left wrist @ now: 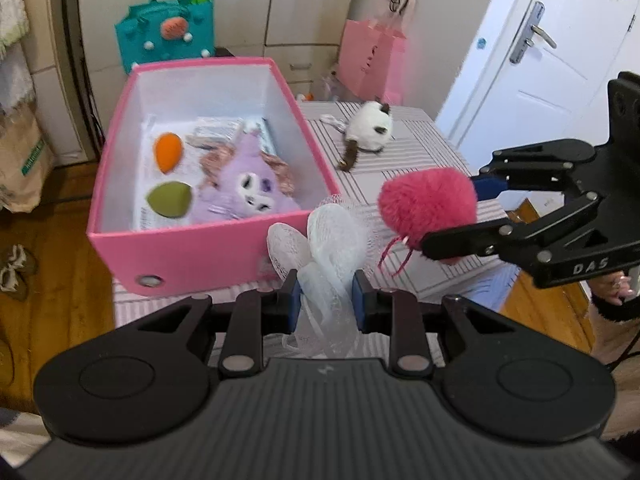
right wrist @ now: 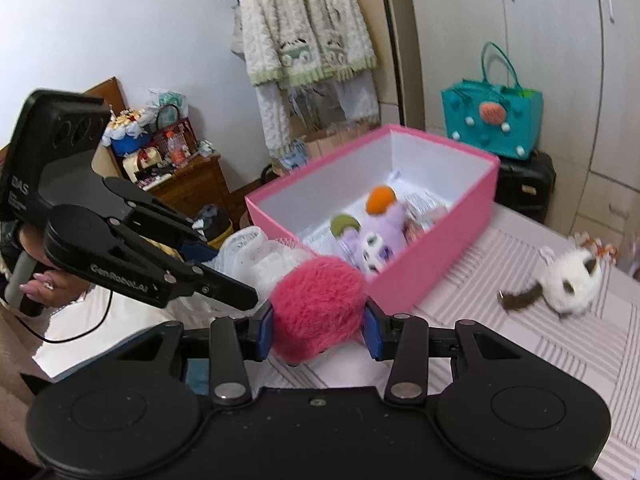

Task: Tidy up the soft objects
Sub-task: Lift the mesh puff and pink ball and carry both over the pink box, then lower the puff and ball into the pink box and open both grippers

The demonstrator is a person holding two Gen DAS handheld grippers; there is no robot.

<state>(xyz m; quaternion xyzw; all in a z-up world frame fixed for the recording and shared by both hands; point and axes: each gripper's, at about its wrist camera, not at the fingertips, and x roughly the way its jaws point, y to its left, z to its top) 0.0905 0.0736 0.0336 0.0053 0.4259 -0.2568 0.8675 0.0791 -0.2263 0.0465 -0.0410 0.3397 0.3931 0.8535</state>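
Observation:
My left gripper (left wrist: 326, 300) is shut on a white mesh bath puff (left wrist: 336, 240), held just in front of the pink box (left wrist: 192, 252). My right gripper (right wrist: 319, 330) is shut on a fluffy pink pompom (right wrist: 316, 304), beside the box's near corner (right wrist: 404, 284); the pompom also shows in the left wrist view (left wrist: 428, 204). In the box lie a purple plush (left wrist: 248, 188), an orange sponge (left wrist: 169, 151) and a green sponge (left wrist: 168, 199). A white and brown plush cat (left wrist: 370, 124) lies on the striped table (left wrist: 420, 152), also seen in the right wrist view (right wrist: 568, 280).
A teal bag (left wrist: 168, 36) and a pink paper bag (left wrist: 372, 60) stand behind the table. A white door (left wrist: 540, 60) is at right. Wooden floor (left wrist: 52, 280) lies left of the table. A cluttered wooden nightstand (right wrist: 188, 180) and hanging knitwear (right wrist: 304, 32) are beyond the box.

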